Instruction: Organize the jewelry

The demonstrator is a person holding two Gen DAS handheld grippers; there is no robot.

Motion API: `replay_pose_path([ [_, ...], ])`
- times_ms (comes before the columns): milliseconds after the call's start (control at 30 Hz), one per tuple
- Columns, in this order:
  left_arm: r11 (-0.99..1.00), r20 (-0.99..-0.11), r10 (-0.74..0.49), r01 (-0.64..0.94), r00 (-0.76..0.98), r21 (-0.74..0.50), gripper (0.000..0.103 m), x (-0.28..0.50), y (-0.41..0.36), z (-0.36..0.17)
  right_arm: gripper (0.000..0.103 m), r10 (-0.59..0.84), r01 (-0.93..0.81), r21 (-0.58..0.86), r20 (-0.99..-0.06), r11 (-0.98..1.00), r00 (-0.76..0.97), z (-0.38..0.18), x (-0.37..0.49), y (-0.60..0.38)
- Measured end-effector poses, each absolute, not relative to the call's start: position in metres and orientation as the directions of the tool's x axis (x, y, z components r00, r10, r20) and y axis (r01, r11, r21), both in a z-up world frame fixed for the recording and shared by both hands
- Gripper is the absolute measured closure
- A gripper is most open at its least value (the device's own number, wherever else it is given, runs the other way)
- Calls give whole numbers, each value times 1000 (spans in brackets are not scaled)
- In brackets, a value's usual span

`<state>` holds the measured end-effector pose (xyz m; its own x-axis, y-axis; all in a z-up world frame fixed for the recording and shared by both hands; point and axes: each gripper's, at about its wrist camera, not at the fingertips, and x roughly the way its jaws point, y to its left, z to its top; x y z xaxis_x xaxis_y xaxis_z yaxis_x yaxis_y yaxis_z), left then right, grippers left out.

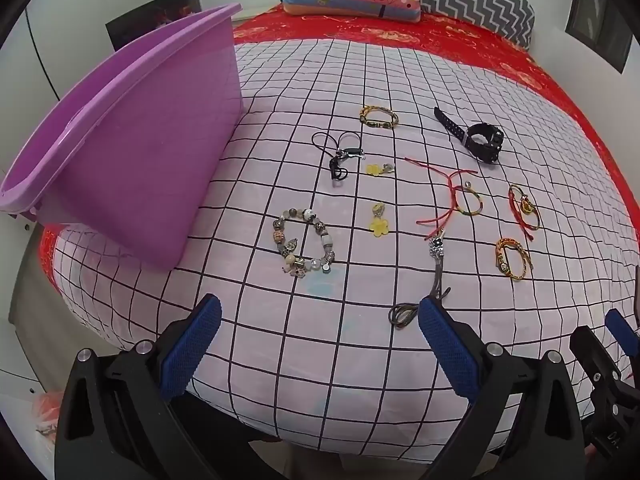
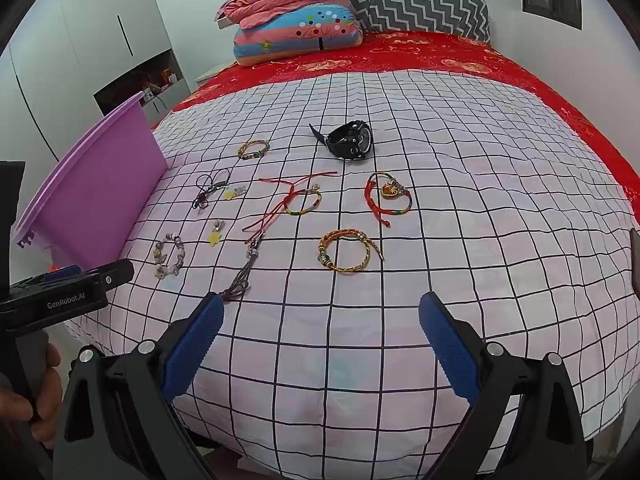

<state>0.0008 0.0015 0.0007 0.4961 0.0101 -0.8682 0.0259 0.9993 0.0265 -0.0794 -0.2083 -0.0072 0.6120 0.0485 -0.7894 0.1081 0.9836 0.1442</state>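
Jewelry scattered over the checked sheet on the bed, none of it picked up yet; purple tub standing at the left edge, probably the place to put it. Beaded bracelet nearest the tub: likely light but lumpy, hard beads on a slack string, best pinched across one side of the loop, not by a single bead that could roll free. Braided gold bracelet and red cord bracelets: soft, limp, almost weightless, liable to snag or drag a neighbour along; better taken at the thick braid or at the charm. Black watch farther back: probably heaviest and stiffest, easiest by its case or strap. Yellow flower charm: small and flat, hard to lift off soft bedding. Left gripper low over the near edge of the sheet, pointing toward the spread, fingers wide apart and holding nothing. Right gripper alongside, likewise gaping and unloaded, level and aimed up the bed.
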Motion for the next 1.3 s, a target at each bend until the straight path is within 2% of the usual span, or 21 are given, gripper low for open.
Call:
replay_pose_path([
  [1300,999,-863,17,25,504,34,6,0,7,2,9,52,108,149,-790,983,611,-9,-80,-207],
])
